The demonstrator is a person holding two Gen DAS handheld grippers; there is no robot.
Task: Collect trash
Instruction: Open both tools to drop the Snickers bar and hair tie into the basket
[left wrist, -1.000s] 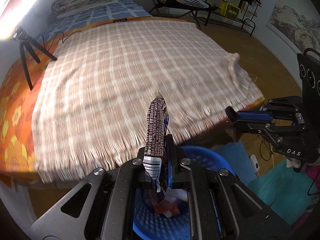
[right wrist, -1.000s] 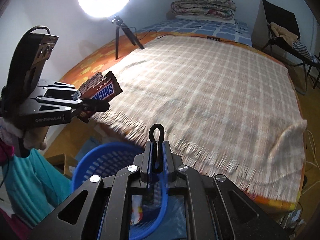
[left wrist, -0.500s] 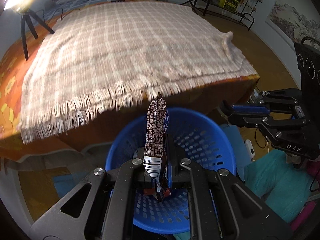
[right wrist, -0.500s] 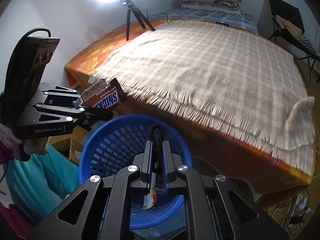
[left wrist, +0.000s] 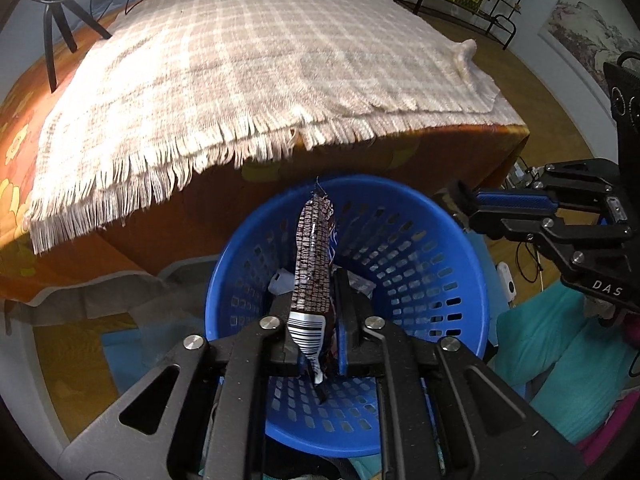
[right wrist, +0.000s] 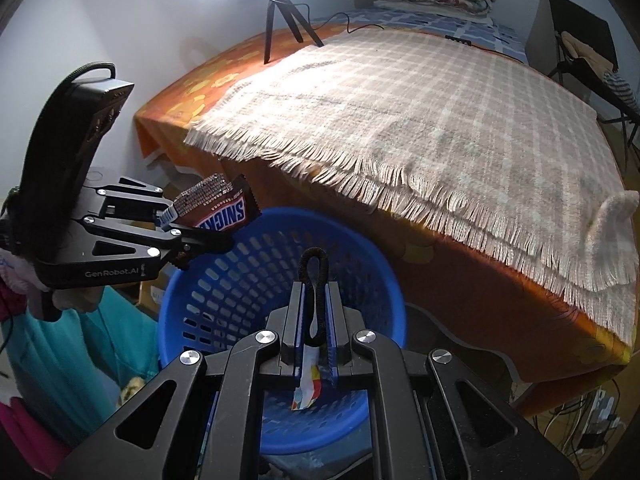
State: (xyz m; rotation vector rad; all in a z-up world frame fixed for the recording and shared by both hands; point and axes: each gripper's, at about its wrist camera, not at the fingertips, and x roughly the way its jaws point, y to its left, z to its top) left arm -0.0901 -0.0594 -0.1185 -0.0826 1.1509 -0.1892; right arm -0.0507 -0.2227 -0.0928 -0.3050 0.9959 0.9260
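Observation:
My left gripper [left wrist: 314,300] is shut on a brown Snickers wrapper [left wrist: 312,264] and holds it upright above the blue perforated basket [left wrist: 424,236]. From the right wrist view the same wrapper [right wrist: 216,208] hangs at the basket's left rim [right wrist: 188,276]. My right gripper [right wrist: 316,300] is shut on a black hair tie [right wrist: 316,280] above the basket. It shows in the left wrist view [left wrist: 460,200] at the basket's right rim. Bits of trash [right wrist: 306,384] lie on the basket's floor.
A bed with a plaid fringed blanket [left wrist: 248,64] over an orange flowered sheet [right wrist: 460,280] stands just behind the basket. A ring light on a tripod [right wrist: 276,4] stands on the bed. Teal cloth [left wrist: 560,340] lies beside the basket. Chair and rack stand far behind.
Both grippers have tilted down and moved from over the bed's edge to above the basket. The wrapper and hair tie stay gripped.

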